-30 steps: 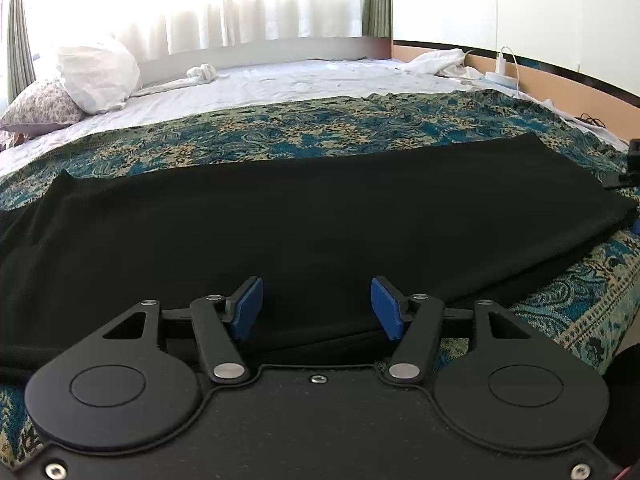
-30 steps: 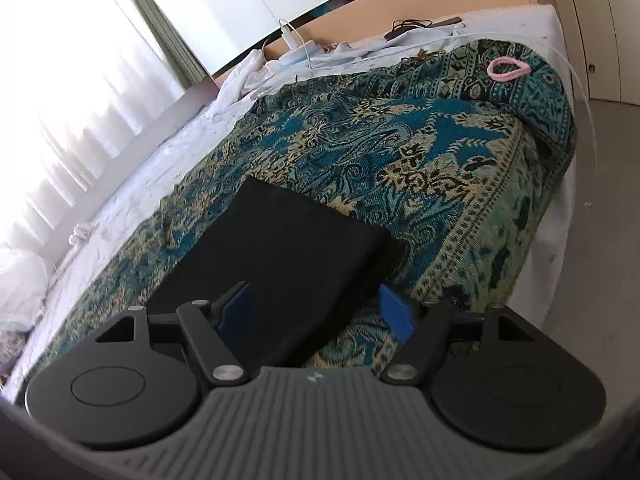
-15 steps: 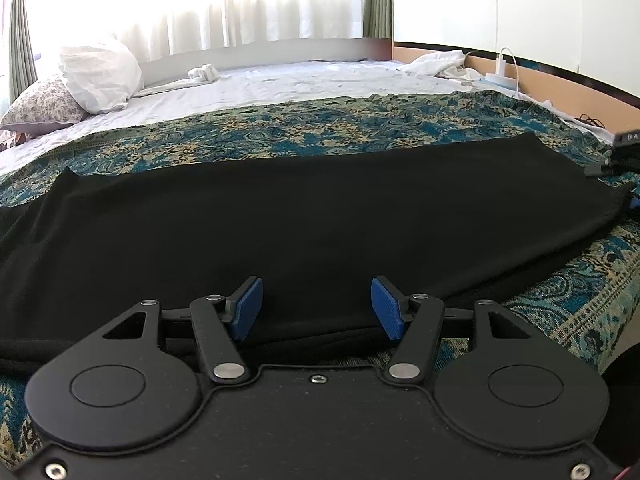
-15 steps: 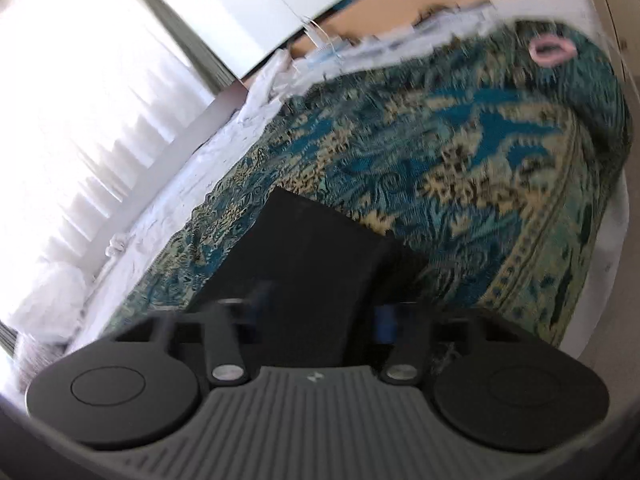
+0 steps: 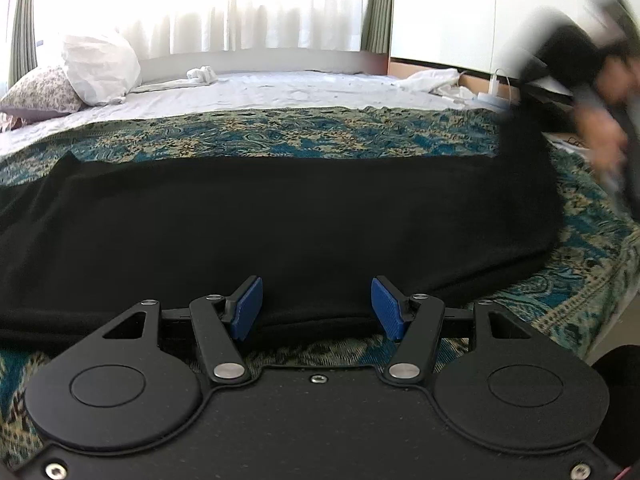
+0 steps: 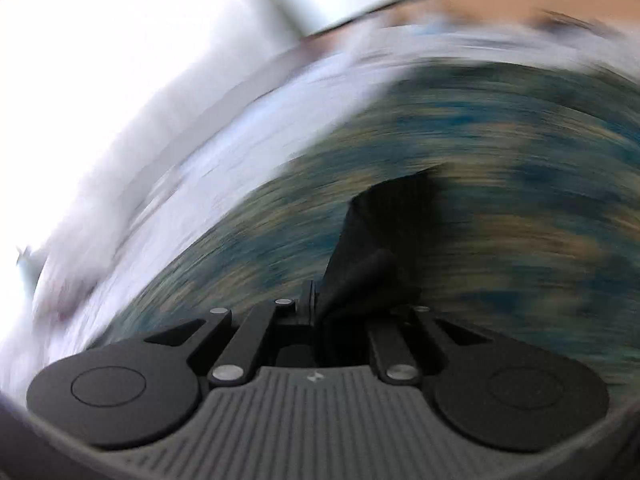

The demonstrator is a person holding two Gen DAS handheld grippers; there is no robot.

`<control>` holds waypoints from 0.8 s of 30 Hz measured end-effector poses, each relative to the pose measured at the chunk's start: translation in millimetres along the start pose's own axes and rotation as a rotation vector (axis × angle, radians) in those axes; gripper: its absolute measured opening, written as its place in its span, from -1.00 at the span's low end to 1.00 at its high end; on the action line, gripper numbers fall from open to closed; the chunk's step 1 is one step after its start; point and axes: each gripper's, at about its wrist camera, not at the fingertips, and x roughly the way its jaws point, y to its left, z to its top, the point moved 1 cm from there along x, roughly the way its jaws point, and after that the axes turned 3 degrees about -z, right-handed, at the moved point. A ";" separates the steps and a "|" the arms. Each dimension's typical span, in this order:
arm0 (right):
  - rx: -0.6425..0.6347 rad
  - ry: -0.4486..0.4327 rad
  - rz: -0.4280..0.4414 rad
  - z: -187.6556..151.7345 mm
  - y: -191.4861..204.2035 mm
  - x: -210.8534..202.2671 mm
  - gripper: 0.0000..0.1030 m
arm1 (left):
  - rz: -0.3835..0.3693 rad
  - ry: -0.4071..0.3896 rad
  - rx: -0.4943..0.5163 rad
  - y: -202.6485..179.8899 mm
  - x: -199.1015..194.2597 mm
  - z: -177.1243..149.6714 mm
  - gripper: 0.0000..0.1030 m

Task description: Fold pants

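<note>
Black pants (image 5: 280, 216) are spread flat across the patterned bedspread (image 5: 280, 136).
Left gripper (image 5: 317, 306) is held wide open, empty, at the near pants edge; right gripper (image 6: 320, 312) is clamped on a lifted pants end, view blurred.

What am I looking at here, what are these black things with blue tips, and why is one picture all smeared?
Those are hand-held tongs, one per hand, each with a camera looking along its fingers. The left tongs are open, their blue pads apart, by the near edge of black pants spread on a patterned bedspread. The right tongs are closed on one end of the pants; that view is smeared because the hand is moving fast. Pillows lie further back.
</note>
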 end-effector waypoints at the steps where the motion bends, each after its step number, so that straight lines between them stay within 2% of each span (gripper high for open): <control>1: -0.128 0.051 0.075 -6.8 44.8 7.0 -0.81 | -0.009 -0.003 -0.005 1.6 -2.5 -1.6 0.14; 3: -0.366 0.168 0.238 -30.9 117.4 13.7 -0.77 | -0.023 -0.013 -0.009 3.9 -6.6 -5.1 0.14; 4: -0.499 0.251 0.361 -49.7 154.3 14.8 -0.50 | -0.029 -0.018 -0.011 5.4 -8.1 -6.7 0.14; 5: -0.594 0.302 0.442 -65.6 180.2 13.4 -0.33 | -0.034 -0.023 -0.013 7.0 -9.7 -8.2 0.14; 6: -0.661 0.325 0.495 -77.5 197.6 10.9 -0.04 | -0.038 -0.027 -0.016 8.3 -11.0 -9.2 0.14; 7: -0.718 0.337 0.524 -88.1 212.1 8.4 0.33 | -0.040 -0.029 -0.019 9.3 -11.8 -9.9 0.14; 9: -0.765 0.318 0.524 -97.0 223.2 5.9 0.52 | -0.044 -0.031 -0.022 10.8 -13.7 -11.3 0.14; 13: -0.637 0.343 0.487 -81.7 198.9 9.9 0.54 | -0.056 -0.038 -0.017 14.9 -19.3 -14.3 0.14; 15: -0.595 0.299 0.430 -74.0 173.6 2.3 0.57 | -0.070 -0.036 -0.017 17.9 -23.6 -14.7 0.14; 17: -0.588 0.237 0.337 -73.9 148.1 -3.9 0.60 | -0.087 -0.035 -0.023 24.0 -32.6 -16.1 0.14; 21: -0.576 0.169 0.201 -90.6 107.7 -17.4 0.60 | -0.127 -0.016 -0.098 46.1 -54.7 -18.1 0.15; 24: -0.621 0.121 0.142 -115.6 89.5 -31.2 0.63 | -0.086 -0.022 -0.150 72.3 -72.7 -16.4 0.15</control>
